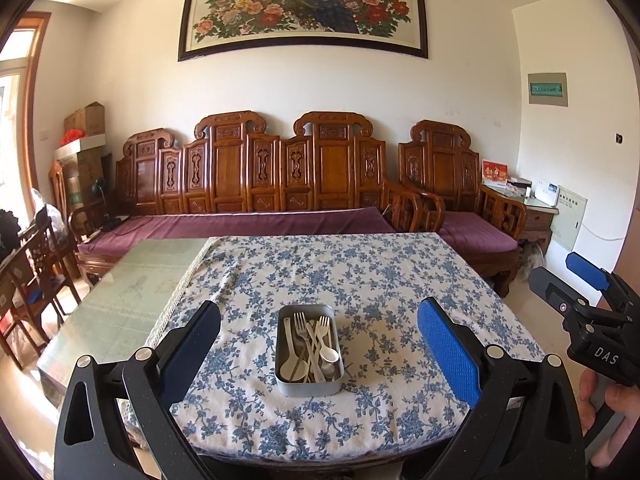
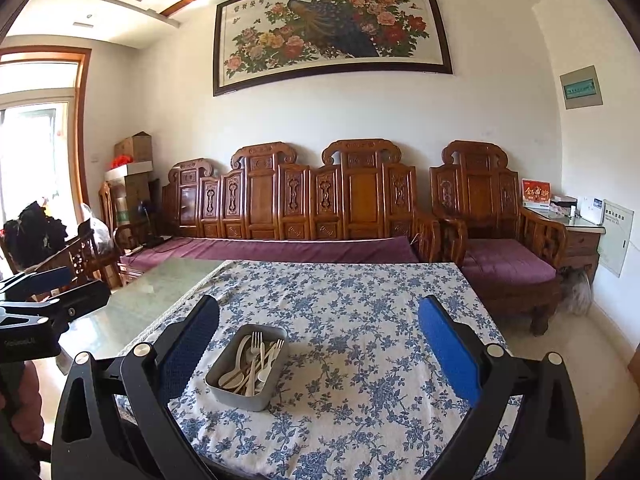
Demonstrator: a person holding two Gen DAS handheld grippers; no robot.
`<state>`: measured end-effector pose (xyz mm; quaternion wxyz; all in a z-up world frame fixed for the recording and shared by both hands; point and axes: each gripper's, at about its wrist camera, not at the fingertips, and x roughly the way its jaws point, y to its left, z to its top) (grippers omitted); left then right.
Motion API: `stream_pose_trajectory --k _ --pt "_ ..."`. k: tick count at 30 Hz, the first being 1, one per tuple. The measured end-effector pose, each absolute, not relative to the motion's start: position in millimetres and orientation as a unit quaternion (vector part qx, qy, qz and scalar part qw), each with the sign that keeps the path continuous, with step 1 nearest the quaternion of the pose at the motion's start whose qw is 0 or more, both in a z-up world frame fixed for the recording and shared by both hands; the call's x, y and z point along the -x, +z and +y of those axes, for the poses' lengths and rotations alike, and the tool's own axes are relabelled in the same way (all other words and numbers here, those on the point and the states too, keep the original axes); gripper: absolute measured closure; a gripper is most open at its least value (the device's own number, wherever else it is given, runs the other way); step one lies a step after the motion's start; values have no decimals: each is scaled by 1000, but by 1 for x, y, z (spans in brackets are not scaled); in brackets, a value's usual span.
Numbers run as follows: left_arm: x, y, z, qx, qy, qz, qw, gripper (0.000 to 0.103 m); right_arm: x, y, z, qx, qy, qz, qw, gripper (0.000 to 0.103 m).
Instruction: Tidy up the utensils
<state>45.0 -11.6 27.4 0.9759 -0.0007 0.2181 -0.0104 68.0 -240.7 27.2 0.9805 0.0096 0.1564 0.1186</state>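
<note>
A grey metal tin (image 1: 309,386) (image 2: 240,396) rests on the blue-flowered tablecloth (image 1: 380,280) (image 2: 360,320), holding several cream plastic forks (image 1: 323,328) (image 2: 256,342) and spoons (image 1: 289,369) (image 2: 233,380) jumbled together. My left gripper (image 1: 318,344) hovers open above the near table edge, the tin lying between and beyond its fingers. My right gripper (image 2: 318,346) is open too, with the tin near its left finger (image 2: 188,352). Neither holds anything. The right gripper also appears at the right edge of the left wrist view (image 1: 588,292), in a person's hand.
The cloth covers the right part of a glass-topped table (image 1: 132,280) (image 2: 140,300). A carved wooden sofa with purple cushions (image 1: 248,220) (image 2: 280,248) stands behind it, an armchair (image 2: 504,264) to the right, chairs and boxes at the left.
</note>
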Motion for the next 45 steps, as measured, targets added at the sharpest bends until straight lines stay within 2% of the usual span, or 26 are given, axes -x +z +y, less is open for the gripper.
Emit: stream_pose_trajectory --k 45 --pt "-49 20 -14 7 -4 220 976 8 -67 27 -239 -11 121 157 980 3"
